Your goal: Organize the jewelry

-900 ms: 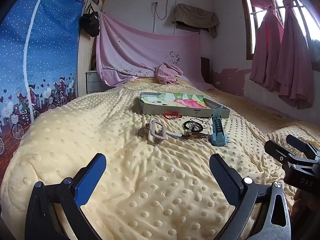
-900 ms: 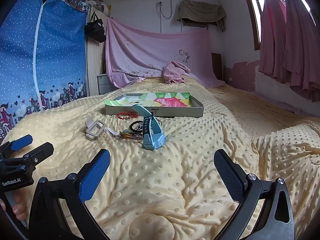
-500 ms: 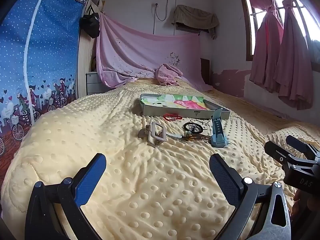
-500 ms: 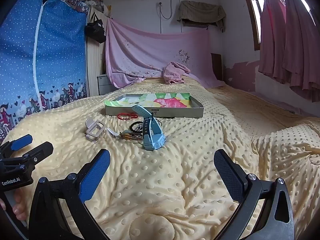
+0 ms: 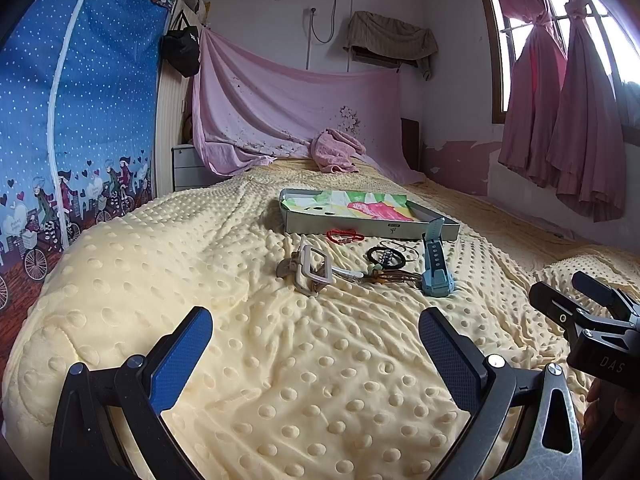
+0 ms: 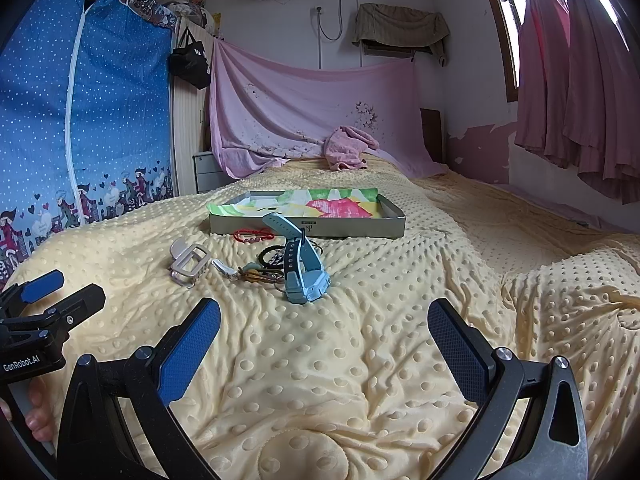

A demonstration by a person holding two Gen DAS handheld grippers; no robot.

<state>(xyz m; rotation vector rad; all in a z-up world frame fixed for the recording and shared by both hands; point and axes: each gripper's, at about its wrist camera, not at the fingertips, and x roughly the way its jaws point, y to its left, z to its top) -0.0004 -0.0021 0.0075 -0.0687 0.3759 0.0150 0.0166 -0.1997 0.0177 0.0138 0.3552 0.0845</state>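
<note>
On the yellow dotted bedspread lies a jewelry pile: a blue watch (image 5: 435, 268) (image 6: 304, 272), a beige watch (image 5: 312, 266) (image 6: 189, 263), a red bracelet (image 5: 345, 235) (image 6: 253, 235), a black hair tie (image 5: 386, 257) (image 6: 272, 257) and a brown beaded piece (image 5: 394, 277) (image 6: 258, 274). A shallow grey tray (image 5: 404, 231) (image 6: 360, 229) with a colourful lining stands just behind them. My left gripper (image 5: 316, 344) and right gripper (image 6: 324, 336) are both open and empty, hovering short of the pile. Each shows in the other's view: the right one (image 5: 576, 300), the left one (image 6: 48, 296).
A pink towel (image 5: 336, 152) lies at the head of the bed under a pink sheet on the wall. A blue curtain (image 5: 80, 120) hangs left, pink window curtains (image 5: 560, 120) right. A raised fold of bedspread (image 6: 572, 292) lies at right.
Both views have shifted only slightly; the left gripper edged a little closer to the pile. Both grippers stay open and nothing on the bed has moved.
</note>
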